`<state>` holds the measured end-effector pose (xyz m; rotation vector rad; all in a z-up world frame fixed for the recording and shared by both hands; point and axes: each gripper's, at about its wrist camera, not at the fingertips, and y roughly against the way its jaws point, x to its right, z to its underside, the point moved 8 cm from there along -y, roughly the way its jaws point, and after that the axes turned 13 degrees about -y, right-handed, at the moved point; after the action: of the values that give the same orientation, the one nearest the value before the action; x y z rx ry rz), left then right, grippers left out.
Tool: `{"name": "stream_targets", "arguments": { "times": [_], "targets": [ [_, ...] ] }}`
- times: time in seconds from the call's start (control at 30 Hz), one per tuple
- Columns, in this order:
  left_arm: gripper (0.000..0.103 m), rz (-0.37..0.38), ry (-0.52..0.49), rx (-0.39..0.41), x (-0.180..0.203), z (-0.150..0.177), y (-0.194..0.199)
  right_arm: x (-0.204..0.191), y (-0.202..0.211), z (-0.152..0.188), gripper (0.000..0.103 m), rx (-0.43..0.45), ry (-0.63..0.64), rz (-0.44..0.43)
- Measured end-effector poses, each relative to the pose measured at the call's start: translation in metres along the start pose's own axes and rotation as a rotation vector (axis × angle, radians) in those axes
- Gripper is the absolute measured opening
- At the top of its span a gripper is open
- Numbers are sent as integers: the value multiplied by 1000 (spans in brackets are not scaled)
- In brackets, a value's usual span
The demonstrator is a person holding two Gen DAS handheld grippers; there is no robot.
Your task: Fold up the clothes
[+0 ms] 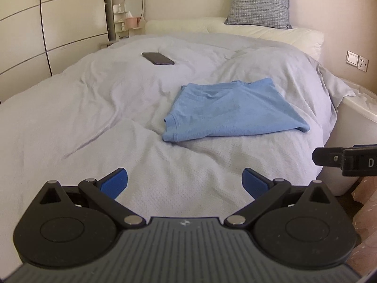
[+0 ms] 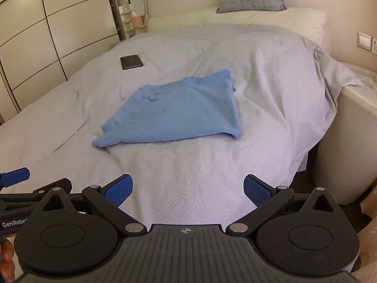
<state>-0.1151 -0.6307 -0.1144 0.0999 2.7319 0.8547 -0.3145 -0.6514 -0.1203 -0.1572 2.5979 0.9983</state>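
A light blue shirt (image 1: 232,109) lies folded into a flat, rough rectangle on the pale grey bedspread (image 1: 94,108), right of the bed's middle; the right wrist view shows the same shirt (image 2: 179,115). My left gripper (image 1: 185,181) hangs open over the near part of the bed, well short of the shirt, nothing between its blue pads. My right gripper (image 2: 188,188) is open too, also back from the shirt and empty. Part of the right gripper's black body (image 1: 346,160) shows at the right edge of the left wrist view. The left gripper's blue finger (image 2: 16,174) shows at the left edge of the right wrist view.
A dark phone (image 1: 157,58) lies on the bed beyond the shirt, to the left. A grey cushion (image 1: 259,2) leans on cream pillows (image 1: 271,31) at the headboard. Wardrobe doors (image 1: 47,23) run along the left. A white rounded bedside unit (image 2: 348,141) stands at the right.
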Motion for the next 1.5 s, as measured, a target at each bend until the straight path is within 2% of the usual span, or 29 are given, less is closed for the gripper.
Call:
{"name": "stream_targets", "arguments": {
  "times": [0.33, 0.53, 0.83, 1.5],
  "targets": [
    [102, 26, 33, -11, 3, 0, 12, -6, 13, 5, 103, 16, 18, 1],
    [102, 6, 17, -14, 7, 0, 21, -9, 25, 6, 103, 33, 36, 15],
    [102, -3, 27, -7, 8, -4, 37, -17, 53, 7, 103, 88, 38, -8],
    [102, -63, 10, -11, 11, -7, 62, -25, 95, 19, 103, 115, 33, -43]
  ]
}}
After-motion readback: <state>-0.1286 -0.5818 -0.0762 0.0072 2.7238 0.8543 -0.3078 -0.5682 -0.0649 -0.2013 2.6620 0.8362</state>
